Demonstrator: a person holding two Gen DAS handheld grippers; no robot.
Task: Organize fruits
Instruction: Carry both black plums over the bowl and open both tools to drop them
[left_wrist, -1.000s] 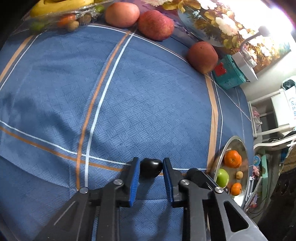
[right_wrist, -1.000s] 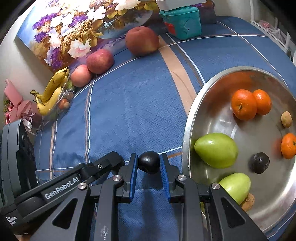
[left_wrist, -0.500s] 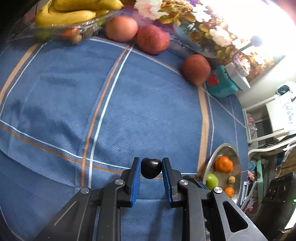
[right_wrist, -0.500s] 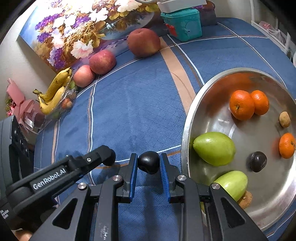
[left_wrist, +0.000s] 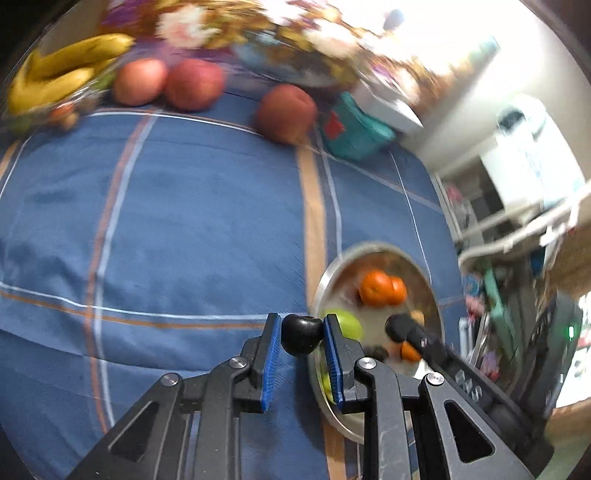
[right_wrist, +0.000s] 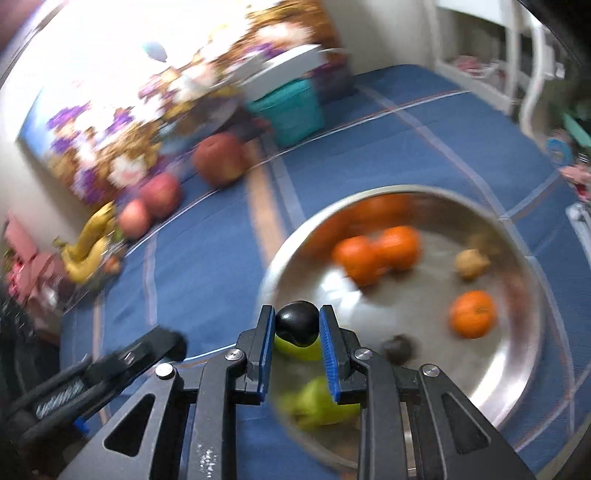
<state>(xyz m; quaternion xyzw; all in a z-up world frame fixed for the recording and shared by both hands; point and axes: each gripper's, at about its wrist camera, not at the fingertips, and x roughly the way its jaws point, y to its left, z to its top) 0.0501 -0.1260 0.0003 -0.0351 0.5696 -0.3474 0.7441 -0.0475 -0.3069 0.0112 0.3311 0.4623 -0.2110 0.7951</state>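
My left gripper (left_wrist: 301, 334) is shut on a small dark plum (left_wrist: 301, 333), held above the left rim of the steel bowl (left_wrist: 317, 295). My right gripper (right_wrist: 297, 326) is shut on another dark plum (right_wrist: 297, 323), held over the near-left rim of the bowl (right_wrist: 535, 295). The bowl holds oranges (right_wrist: 375, 251), green fruits (right_wrist: 317, 404), a dark plum (right_wrist: 397, 349) and a small brown fruit (right_wrist: 471, 262). Three red apples (left_wrist: 194, 88) and bananas (left_wrist: 62, 74) lie at the far edge of the blue cloth (left_wrist: 184, 221).
A teal box (left_wrist: 354, 131) and a flower painting (right_wrist: 110, 110) stand at the back. White shelving (left_wrist: 517, 184) and clutter sit beyond the table's right edge. The other gripper's body (right_wrist: 92, 373) shows low left in the right wrist view. Both views are motion-blurred.
Both grippers have lifted and swung right toward the bowl, each still holding its plum. The bowl now sits nearer the centre of both views.
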